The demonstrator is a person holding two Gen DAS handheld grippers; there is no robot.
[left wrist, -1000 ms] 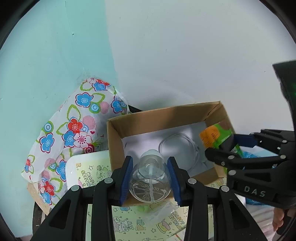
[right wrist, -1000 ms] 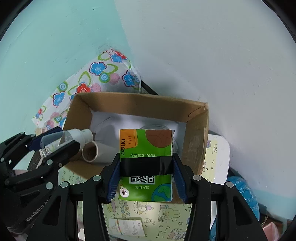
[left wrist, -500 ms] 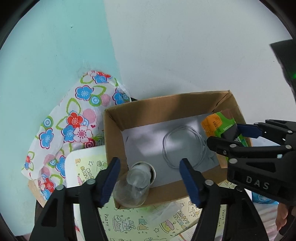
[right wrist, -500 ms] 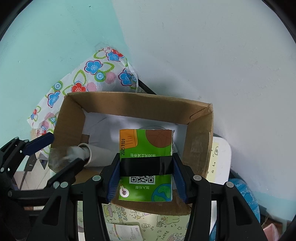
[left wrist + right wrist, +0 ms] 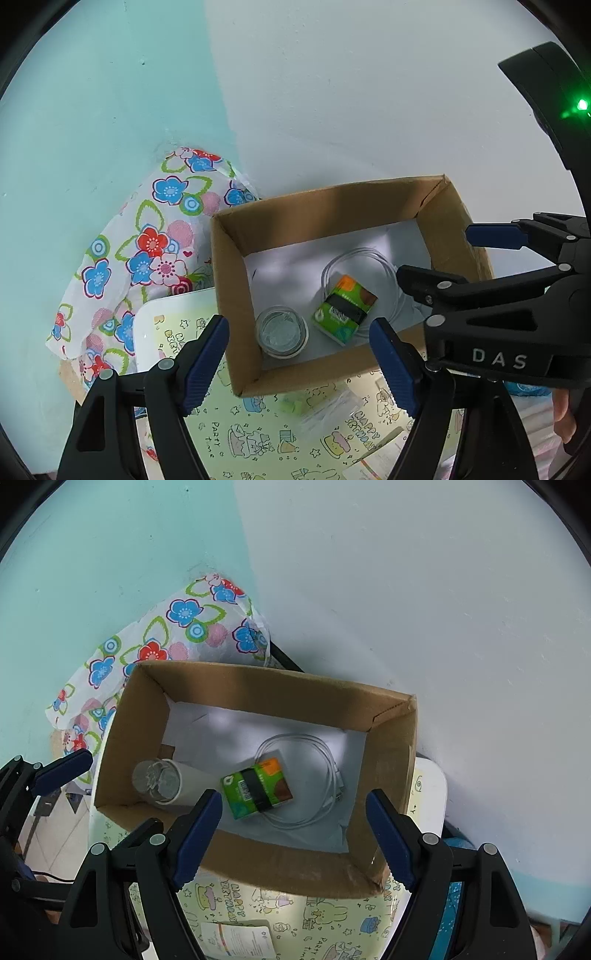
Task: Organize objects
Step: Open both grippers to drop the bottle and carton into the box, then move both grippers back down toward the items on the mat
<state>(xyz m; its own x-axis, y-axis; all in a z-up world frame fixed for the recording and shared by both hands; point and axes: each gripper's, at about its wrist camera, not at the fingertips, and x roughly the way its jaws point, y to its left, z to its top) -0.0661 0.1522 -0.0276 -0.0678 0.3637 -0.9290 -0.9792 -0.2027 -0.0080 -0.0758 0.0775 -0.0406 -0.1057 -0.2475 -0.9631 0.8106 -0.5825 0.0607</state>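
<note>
A brown cardboard box [image 5: 454, 221] [image 5: 136, 709] stands open on a table against the wall. Inside lie a clear plastic bottle [image 5: 282, 331] [image 5: 159, 781] stuck in a white tube, a green and orange carton [image 5: 344, 309] [image 5: 257, 788], and a coiled white cable [image 5: 384, 266] [image 5: 328, 771]. My left gripper [image 5: 299, 362] is open and empty above the box's near left edge. My right gripper [image 5: 293, 838] is open and empty above the box's near wall; it also shows in the left wrist view [image 5: 439, 254].
A flowered cloth [image 5: 147, 251] [image 5: 177, 627] lies bunched behind the box at the left. The table has a yellow cartoon-print cover [image 5: 258, 435] [image 5: 332, 919]. A printed card [image 5: 240, 941] lies on it. A blue packet [image 5: 452, 897] sits at the right.
Both grippers opened. The bottle dropped from the left gripper and the carton from the right gripper into the box. Both grippers have pulled up and back.
</note>
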